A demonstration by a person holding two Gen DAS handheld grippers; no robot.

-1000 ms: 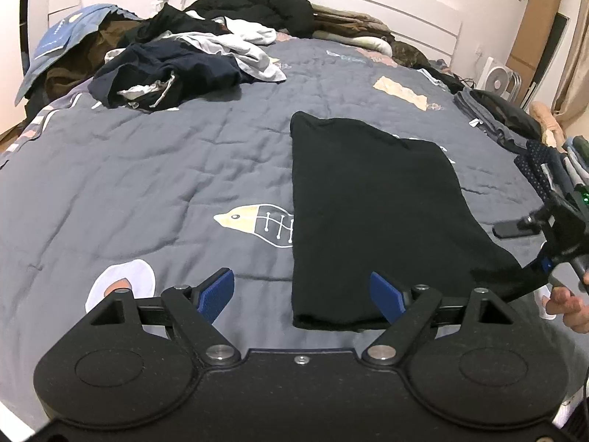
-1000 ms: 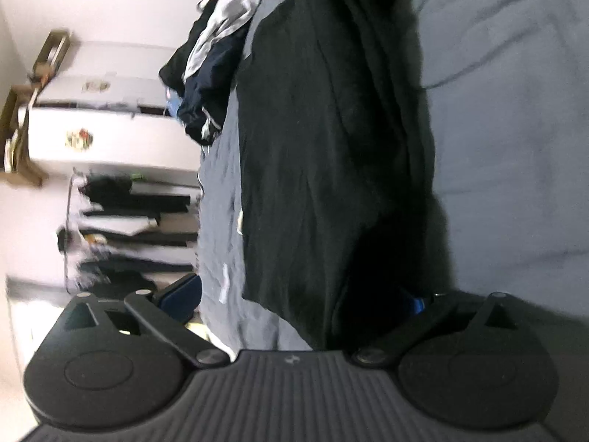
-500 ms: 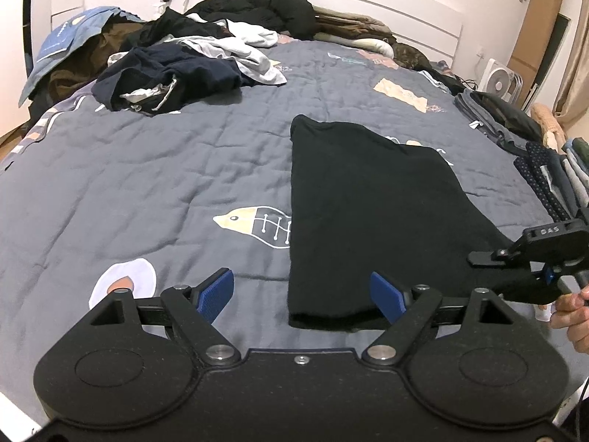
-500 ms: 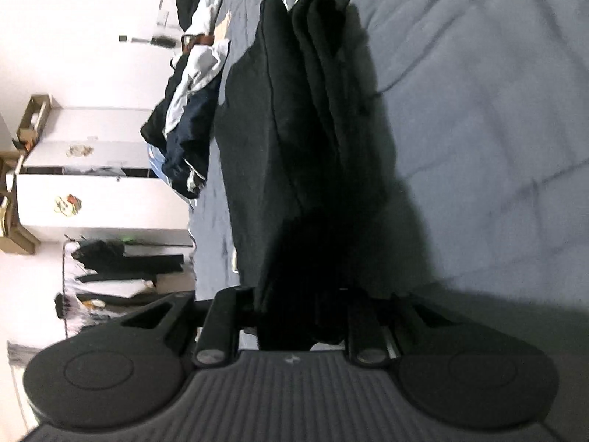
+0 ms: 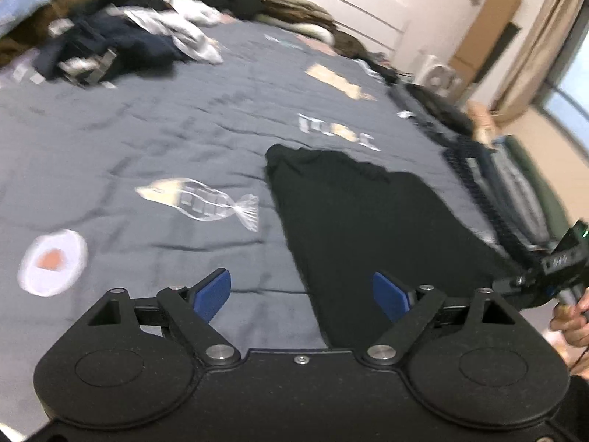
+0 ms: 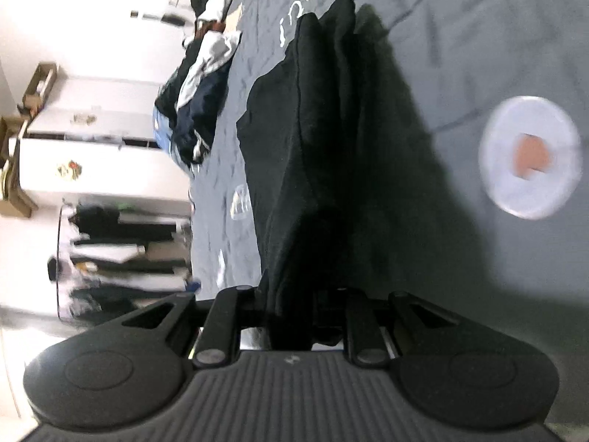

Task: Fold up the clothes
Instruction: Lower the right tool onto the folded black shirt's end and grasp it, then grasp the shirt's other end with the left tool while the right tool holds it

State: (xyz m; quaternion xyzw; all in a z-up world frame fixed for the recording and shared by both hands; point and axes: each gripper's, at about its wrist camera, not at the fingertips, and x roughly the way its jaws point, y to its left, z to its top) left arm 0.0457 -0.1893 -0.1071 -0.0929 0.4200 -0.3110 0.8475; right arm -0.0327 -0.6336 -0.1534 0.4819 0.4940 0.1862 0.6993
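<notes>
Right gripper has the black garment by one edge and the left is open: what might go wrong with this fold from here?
1. Only the right gripper is clamped on the black garment; pulled from one corner, the cloth may skew or bunch.
2. The left gripper is open above the near hem, one blue pad over the quilt; closing there may pinch bedding too.
3. The far end already looks rumpled, so creases may get folded in.

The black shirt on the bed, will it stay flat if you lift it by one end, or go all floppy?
Probably floppy: where the right gripper pinches the black shirt, the cloth bunches into hanging folds. It likely drags rather than lifts whole, since most of it lies on the grey quilt. It seems light.
</notes>
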